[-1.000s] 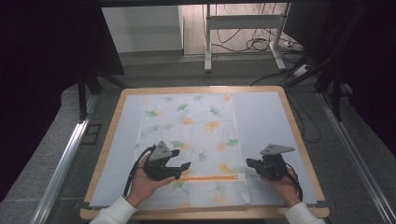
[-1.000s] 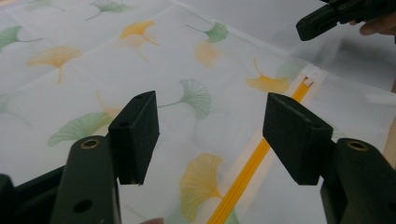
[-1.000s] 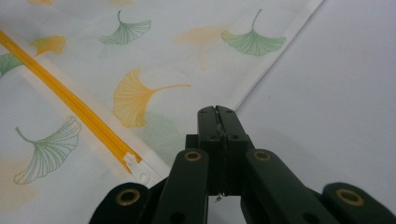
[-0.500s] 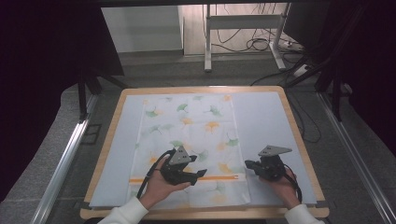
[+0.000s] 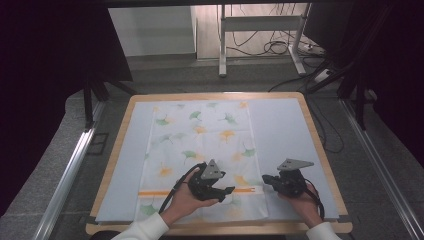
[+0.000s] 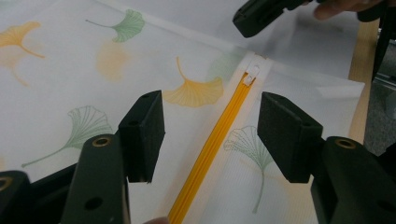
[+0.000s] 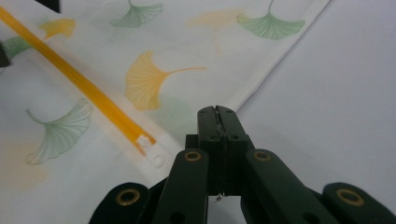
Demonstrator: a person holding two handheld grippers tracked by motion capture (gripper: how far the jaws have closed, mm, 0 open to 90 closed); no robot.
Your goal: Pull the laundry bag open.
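A white cloth cover (image 5: 205, 130) printed with ginkgo leaves lies flat on the table, an orange zipper (image 5: 165, 192) running along its near edge. My left gripper (image 5: 229, 191) hovers over that zipper (image 6: 219, 135). Its jaws are open and have just been closing, with the zipper between them and untouched. The white slider (image 6: 252, 73) sits at the zipper's far end, just ahead. My right gripper (image 5: 265, 179) is shut, its tip (image 7: 217, 114) at the cover's right edge beside the slider (image 7: 152, 149). I cannot tell whether cloth is pinched.
A pale blue mat (image 5: 285, 130) covers the wooden tabletop (image 5: 215, 96), with bare mat on both sides of the cover. A metal frame (image 5: 65, 175) and dark posts flank the table. Cables lie on the floor behind it.
My left gripper has moved right along the zipper, from the cover's left part to near the right gripper. The right gripper has stayed where it was.
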